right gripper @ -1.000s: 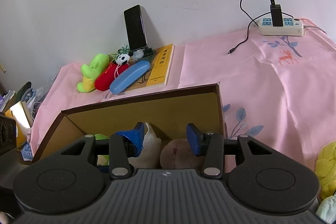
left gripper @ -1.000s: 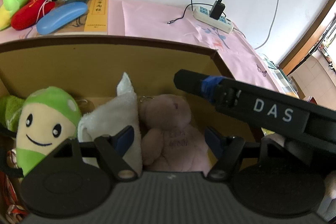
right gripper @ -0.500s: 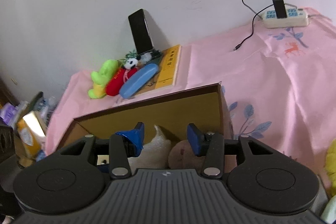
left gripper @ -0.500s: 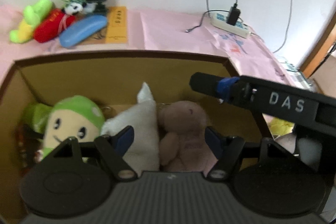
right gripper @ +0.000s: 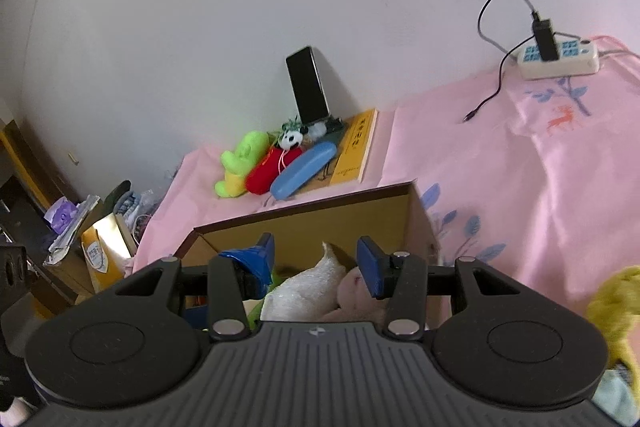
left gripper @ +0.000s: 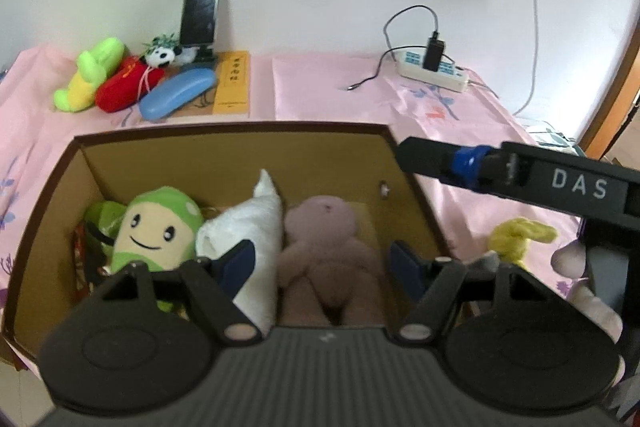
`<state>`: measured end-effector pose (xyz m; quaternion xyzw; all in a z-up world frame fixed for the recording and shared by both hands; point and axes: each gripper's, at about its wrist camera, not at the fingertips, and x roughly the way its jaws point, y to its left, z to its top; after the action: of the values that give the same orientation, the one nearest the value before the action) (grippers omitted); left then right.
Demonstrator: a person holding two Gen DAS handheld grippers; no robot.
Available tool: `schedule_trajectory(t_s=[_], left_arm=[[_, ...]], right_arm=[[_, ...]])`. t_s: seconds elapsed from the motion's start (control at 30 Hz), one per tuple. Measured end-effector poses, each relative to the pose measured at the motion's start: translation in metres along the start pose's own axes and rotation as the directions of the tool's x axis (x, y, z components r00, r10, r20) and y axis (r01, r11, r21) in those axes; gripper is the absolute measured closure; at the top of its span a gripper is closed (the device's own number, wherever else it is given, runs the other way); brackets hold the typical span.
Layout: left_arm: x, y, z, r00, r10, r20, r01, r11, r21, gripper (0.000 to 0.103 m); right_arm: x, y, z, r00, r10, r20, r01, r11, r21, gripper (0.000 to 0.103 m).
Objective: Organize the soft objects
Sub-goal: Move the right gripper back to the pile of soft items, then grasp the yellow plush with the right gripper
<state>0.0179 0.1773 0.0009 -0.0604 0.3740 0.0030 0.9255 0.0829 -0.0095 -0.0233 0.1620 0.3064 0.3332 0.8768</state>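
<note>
Inside the brown cardboard box [left gripper: 224,163] four soft toys lie side by side: a dark green plush [left gripper: 102,217] tucked in the left corner, a green-capped smiling plush [left gripper: 154,227], a white pointed plush [left gripper: 252,227] and a mauve teddy bear [left gripper: 326,251] on the right. The box sits on a tabletop covered with a pink cloth [left gripper: 332,95].

The left tool [left gripper: 322,265] hovers over the near edge of the box with its blue pads spread wide and nothing gripped; the white plush and the bear show between and below them, untouched. The right tool [right gripper: 316,259] hangs above the box's near right part, its jaws apart and holding nothing. In the left wrist view it appears as a black bar marked DAS reaching in from the right, over the box's right wall.

Outside the box, to its right, a yellow plush [left gripper: 520,237] lies on the cloth, with a pale plush [left gripper: 572,263] just beyond it, partly hidden by the right tool.

At the back by the wall sit a lime-and-yellow plush [left gripper: 90,75], a red plush [left gripper: 128,87], a small panda [left gripper: 160,55], a blue case [left gripper: 178,99], a yellow book [left gripper: 233,85] and a phone [left gripper: 201,7] propped upright. A power strip [left gripper: 434,73] lies further right.
</note>
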Motion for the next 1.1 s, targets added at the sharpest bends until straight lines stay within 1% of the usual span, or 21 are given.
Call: schedule_trajectory(t_s=[0.1,0.23,0.33,0.47,0.6,0.77,0.93,1.1], left_arm=[[-0.004,-0.016,-0.001,1.0,-0.021,0.002,0.021,1.0,0.004,0.03],[-0.006,-0.043,0.0,0.999,-0.032,0.019,0.031,0.999,0.04,0.03],[-0.007,-0.065,-0.001,0.999,-0.042,0.031,0.039,0.996,0.081,0.03],[-0.008,-0.092,-0.004,0.995,-0.089,0.045,0.082,0.988,0.13,0.03],[-0.004,-0.121,-0.011,0.989,-0.142,0.036,0.133,0.975,0.177,0.03],[0.008,-0.15,-0.023,0.982,-0.186,0.006,0.181,0.96,0.215,0.03],[0.024,-0.168,-0.033,0.974,-0.222,-0.03,0.224,0.95,0.217,0.03],[0.039,-0.18,-0.045,0.974,-0.213,-0.077,0.225,0.945,0.238,0.03]], right_arm=[[-0.02,-0.012,-0.001,0.999,0.007,0.032,-0.008,1.0,0.01,0.073],[-0.042,-0.03,-0.003,0.998,-0.01,0.059,0.009,1.0,0.022,0.073],[-0.058,-0.046,-0.005,0.998,-0.034,0.058,0.034,0.999,0.011,0.073],[-0.08,-0.075,-0.01,0.996,-0.082,0.046,0.081,0.996,0.023,0.073],[-0.097,-0.11,-0.015,0.989,-0.146,0.012,0.145,0.988,0.058,0.076],[-0.104,-0.15,-0.025,0.976,-0.214,-0.045,0.218,0.964,0.15,0.077],[-0.1,-0.169,-0.032,0.971,-0.215,-0.108,0.231,0.957,0.174,0.078],[-0.096,-0.179,-0.033,0.974,-0.168,-0.152,0.198,0.957,0.211,0.078]])
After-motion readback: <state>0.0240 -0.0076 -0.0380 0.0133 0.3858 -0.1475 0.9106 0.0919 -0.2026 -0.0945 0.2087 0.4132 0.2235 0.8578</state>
